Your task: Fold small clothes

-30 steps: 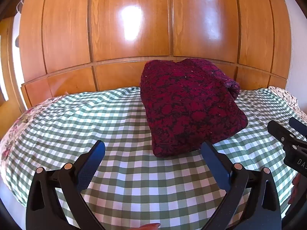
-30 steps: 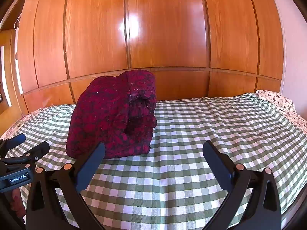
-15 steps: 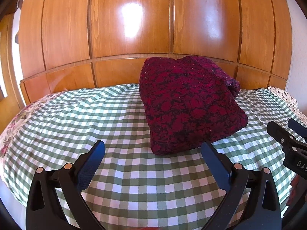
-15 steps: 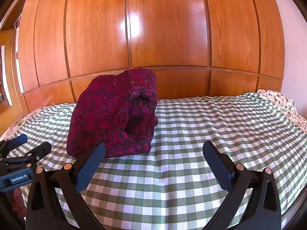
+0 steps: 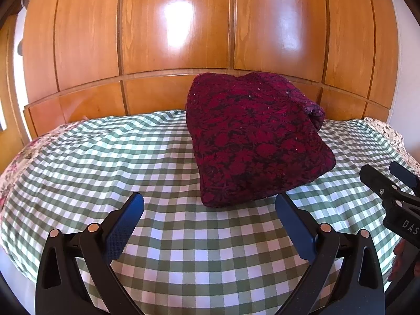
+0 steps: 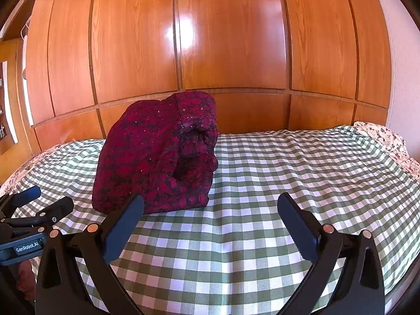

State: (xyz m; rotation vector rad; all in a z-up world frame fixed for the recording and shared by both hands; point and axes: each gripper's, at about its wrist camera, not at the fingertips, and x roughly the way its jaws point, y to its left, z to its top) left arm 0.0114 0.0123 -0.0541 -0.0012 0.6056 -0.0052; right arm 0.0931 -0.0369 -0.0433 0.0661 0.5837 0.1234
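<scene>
My left gripper (image 5: 210,204) is wide open and holds nothing. My right gripper (image 6: 210,206) is wide open too, with nothing in it. Both hang above the checked green and white bed cover (image 5: 105,162). The red sweater (image 5: 257,141) sits folded in a thick bundle on the cover, right of the middle in the left view and left of the middle in the right view. It is past the tips of both grippers, not touching them. Shiny wooden wall panels (image 6: 231,39) fill the top of both views.
</scene>
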